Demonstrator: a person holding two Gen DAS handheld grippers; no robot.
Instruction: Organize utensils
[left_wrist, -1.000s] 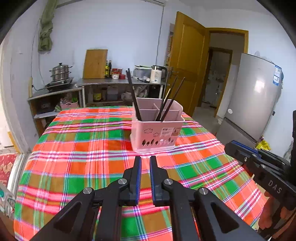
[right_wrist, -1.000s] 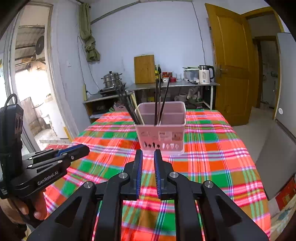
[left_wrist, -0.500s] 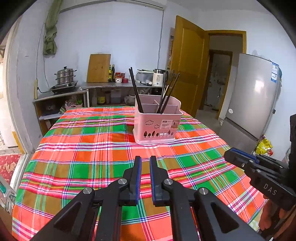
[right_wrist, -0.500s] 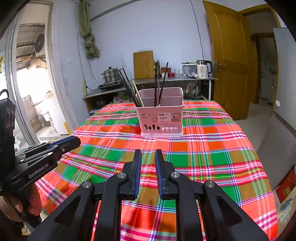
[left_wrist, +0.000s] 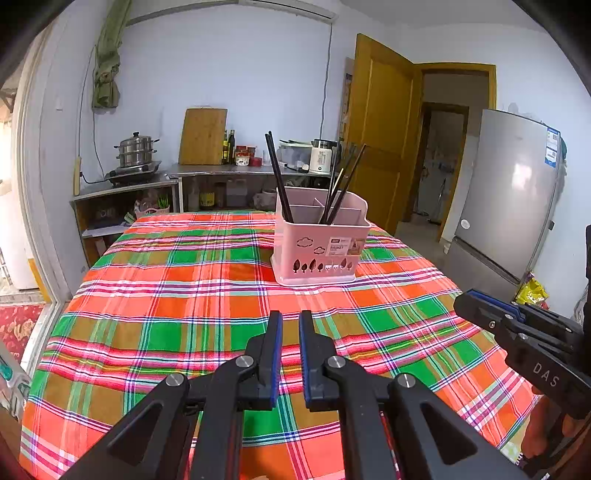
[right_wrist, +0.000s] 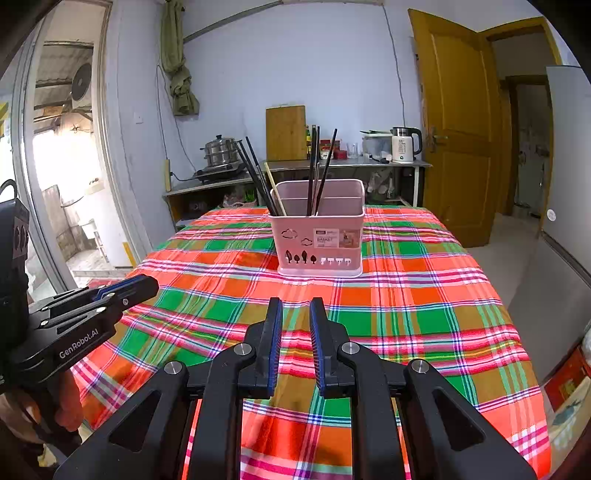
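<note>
A pink utensil basket (left_wrist: 320, 243) stands on the plaid tablecloth (left_wrist: 184, 295) at the far middle; it also shows in the right wrist view (right_wrist: 319, 236). Black chopsticks (left_wrist: 279, 177) lean in its left compartment and several more (left_wrist: 341, 186) in its right one. In the right wrist view dark chopsticks (right_wrist: 258, 181) and a pale one (right_wrist: 275, 190) lean left, others (right_wrist: 319, 170) stand in the middle. My left gripper (left_wrist: 290, 319) is nearly shut and empty, held above the near table. My right gripper (right_wrist: 295, 308) is nearly shut and empty, also back from the basket.
The plaid table's edges fall away left and right. A fridge (left_wrist: 513, 192) stands at the right, a yellow door (left_wrist: 380, 129) behind. A counter (left_wrist: 221, 171) with pot, cutting board and kettle lines the back wall. An open doorway (right_wrist: 62, 166) is at the left.
Both grippers have drawn back and lower from the basket, which now looks smaller and farther. Neither jaw gap has changed.
</note>
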